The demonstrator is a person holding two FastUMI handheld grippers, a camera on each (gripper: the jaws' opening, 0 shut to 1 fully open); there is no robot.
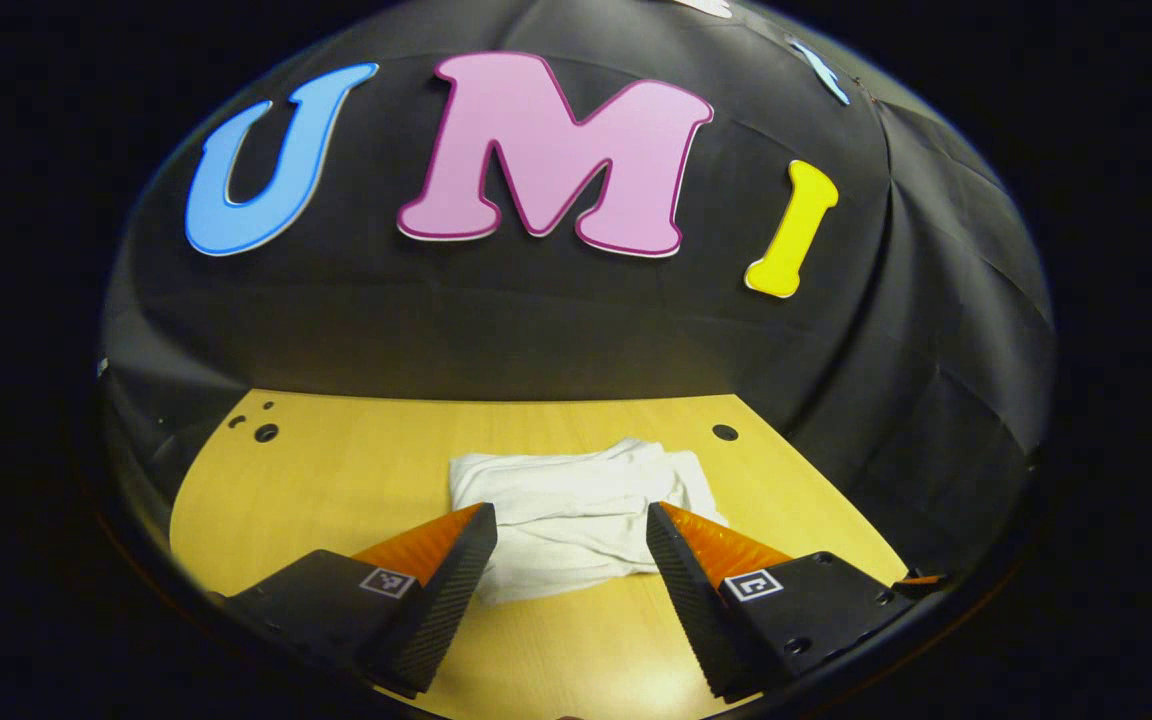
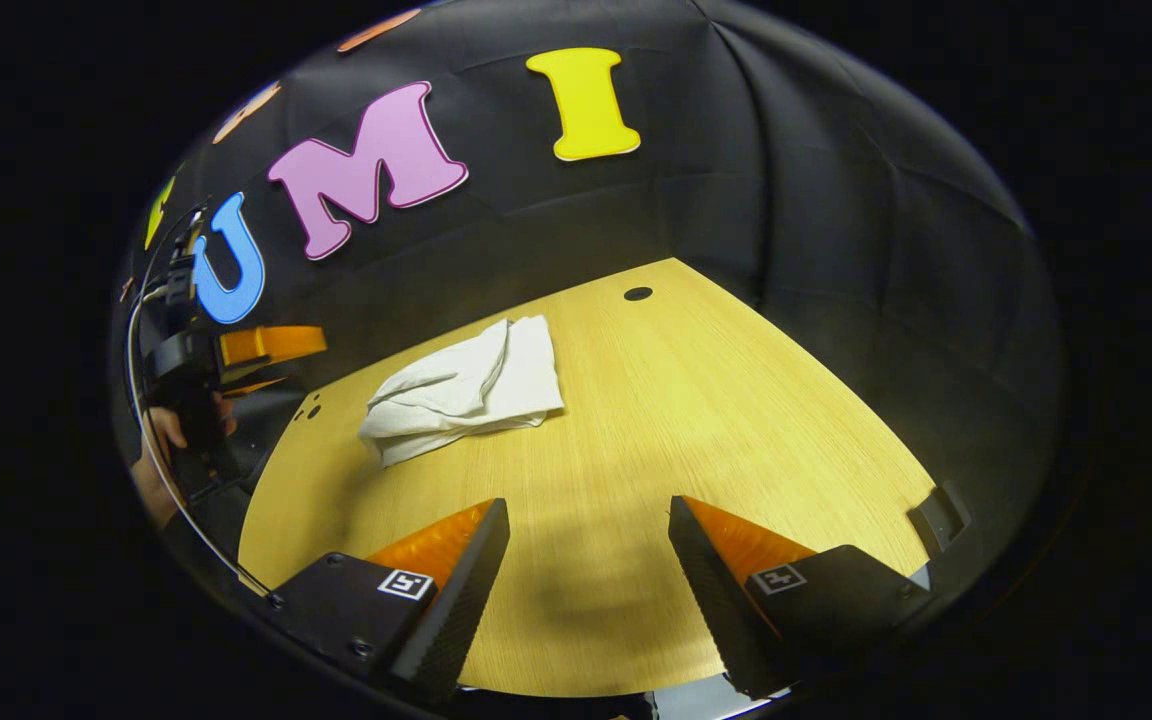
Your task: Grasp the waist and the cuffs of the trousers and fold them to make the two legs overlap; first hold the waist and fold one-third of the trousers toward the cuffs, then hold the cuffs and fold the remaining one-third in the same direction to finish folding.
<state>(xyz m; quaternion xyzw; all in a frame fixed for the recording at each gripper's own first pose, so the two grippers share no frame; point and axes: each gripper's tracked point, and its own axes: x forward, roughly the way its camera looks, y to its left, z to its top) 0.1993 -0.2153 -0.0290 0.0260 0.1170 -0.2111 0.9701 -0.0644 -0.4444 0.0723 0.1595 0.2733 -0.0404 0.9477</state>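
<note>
The trousers are plain white, creased with soft grey shadows in their folds. The surface beneath is yellow-tan wood grain with fine straight lines, dotted with small dark round holes toward eleven and one o'clock. The wall behind is plain black cloth.

The trousers are white, of soft creased cloth, and lie folded into a compact, roughly rectangular bundle flat on the table. In the right gripper view the trousers show layered folds, with one end rumpled and tapering and the other end squarer. They sit toward the table's far side, near a dark round hole.
</note>
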